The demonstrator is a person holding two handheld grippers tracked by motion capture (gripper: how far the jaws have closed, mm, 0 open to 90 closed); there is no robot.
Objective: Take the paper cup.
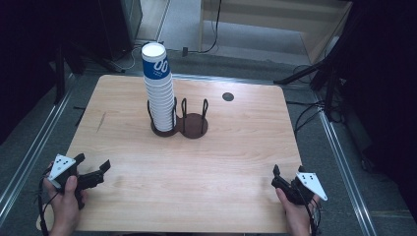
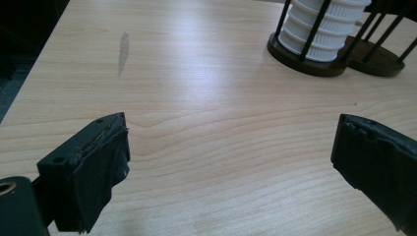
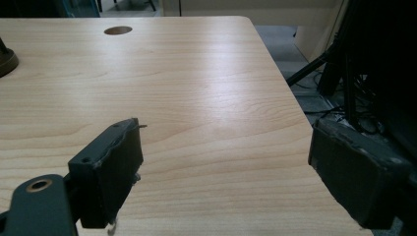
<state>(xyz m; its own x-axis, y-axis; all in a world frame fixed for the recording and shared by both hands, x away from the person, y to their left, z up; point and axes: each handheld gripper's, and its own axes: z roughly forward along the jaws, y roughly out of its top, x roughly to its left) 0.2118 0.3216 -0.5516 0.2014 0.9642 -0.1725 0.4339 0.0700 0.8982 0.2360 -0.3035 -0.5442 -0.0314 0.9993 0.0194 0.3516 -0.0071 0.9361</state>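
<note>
**Both grippers open and empty at the near corners; cup stack stands toward the far edge**

A light wooden tabletop (image 1: 196,162) with rounded corners carries a dark brown two-ring holder with thin black upright wires (image 1: 184,123), set toward the far edge and a little left of centre. Its left ring holds a tall stack of white ribbed paper cups (image 1: 161,101); the topmost cup has a blue band with white markings and an open white mouth. The stack leans slightly to the left as it rises. The right ring (image 1: 194,125) is empty, showing its round brown base. Near the far right part of the tabletop is a small dark round hole (image 1: 227,97).

The left gripper (image 1: 93,169) sits at the near left corner, held in the person's left hand (image 1: 66,201), with its grey three-cornered plate on top. Its jaws stand wide apart with nothing between them; in the left gripper view they frame bare wood, with the base of the cup stack (image 2: 322,29) and holder well beyond, up and to the right. A faint grey smear (image 2: 123,49) marks the wood toward the left edge.

The right gripper (image 1: 282,179) sits at the near right corner in the person's right hand (image 1: 295,211). Its jaws are likewise spread and empty; one of them hangs past the right edge of the tabletop in the right gripper view.

Both grippers are well apart from the holder.
</note>
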